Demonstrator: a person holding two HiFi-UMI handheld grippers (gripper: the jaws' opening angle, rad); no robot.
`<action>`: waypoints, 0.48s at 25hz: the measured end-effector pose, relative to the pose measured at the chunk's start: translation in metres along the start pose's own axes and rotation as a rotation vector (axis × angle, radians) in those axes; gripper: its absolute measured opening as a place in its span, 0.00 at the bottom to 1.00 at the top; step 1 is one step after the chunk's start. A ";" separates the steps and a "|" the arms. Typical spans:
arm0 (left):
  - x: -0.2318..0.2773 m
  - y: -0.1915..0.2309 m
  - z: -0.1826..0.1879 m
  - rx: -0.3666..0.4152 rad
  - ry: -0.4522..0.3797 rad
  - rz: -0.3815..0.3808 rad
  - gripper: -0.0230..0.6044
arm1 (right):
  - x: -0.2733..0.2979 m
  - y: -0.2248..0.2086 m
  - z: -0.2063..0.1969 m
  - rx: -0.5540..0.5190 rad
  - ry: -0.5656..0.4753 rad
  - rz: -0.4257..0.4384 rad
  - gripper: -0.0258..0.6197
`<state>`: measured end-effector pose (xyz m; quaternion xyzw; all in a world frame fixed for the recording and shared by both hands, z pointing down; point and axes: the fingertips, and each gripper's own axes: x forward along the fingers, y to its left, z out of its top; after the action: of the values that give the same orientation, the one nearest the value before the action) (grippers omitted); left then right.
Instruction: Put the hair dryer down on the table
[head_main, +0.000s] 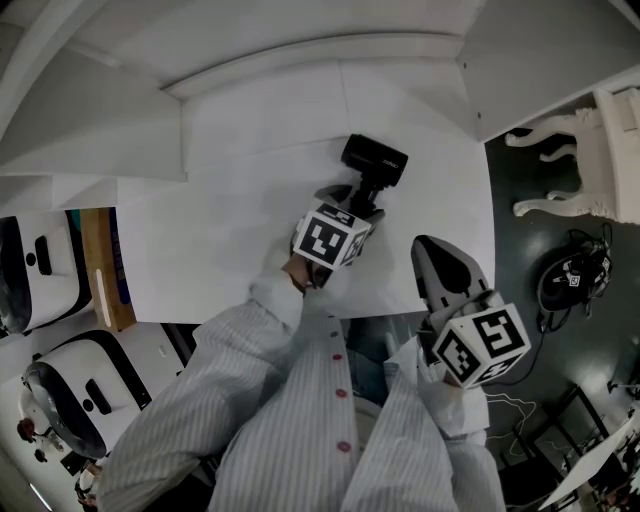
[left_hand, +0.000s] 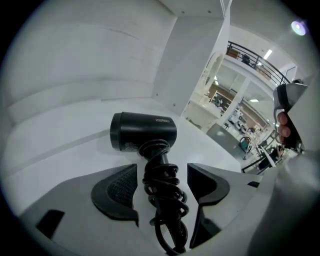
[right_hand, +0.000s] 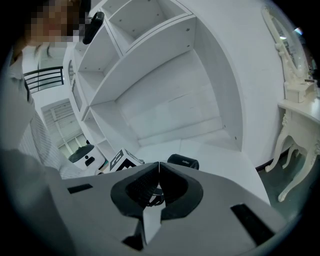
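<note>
Striped sleeves (head_main: 250, 400) reach over a white table (head_main: 220, 240). The right gripper (right_hand: 159, 170), nearer the table's edge, has its jaws clenched together on nothing. Ahead of it, the left gripper (left_hand: 161, 172) stands released, jaws spread either side of the cord-wrapped handle (left_hand: 162, 185) without pressing it. The black dryer (left_hand: 145, 131) lies on the table, below white shelves (right_hand: 150, 60).

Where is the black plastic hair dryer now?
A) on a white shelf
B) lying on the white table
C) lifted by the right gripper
B: the black hair dryer lies on the white table, its handle between the open jaws of the left gripper.
</note>
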<state>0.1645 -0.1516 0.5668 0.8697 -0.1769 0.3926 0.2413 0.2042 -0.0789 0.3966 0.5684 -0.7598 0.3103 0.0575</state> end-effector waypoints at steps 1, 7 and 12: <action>-0.005 0.000 0.001 -0.005 -0.011 0.001 0.52 | -0.001 0.003 0.000 -0.007 0.001 0.002 0.06; -0.041 0.001 0.011 -0.036 -0.100 0.012 0.52 | -0.004 0.020 0.007 -0.045 0.004 0.027 0.06; -0.082 -0.001 0.030 -0.054 -0.198 -0.007 0.52 | 0.002 0.040 0.020 -0.086 -0.002 0.068 0.06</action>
<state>0.1311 -0.1579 0.4860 0.8981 -0.2075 0.2990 0.2471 0.1732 -0.0853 0.3654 0.5396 -0.7912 0.2788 0.0706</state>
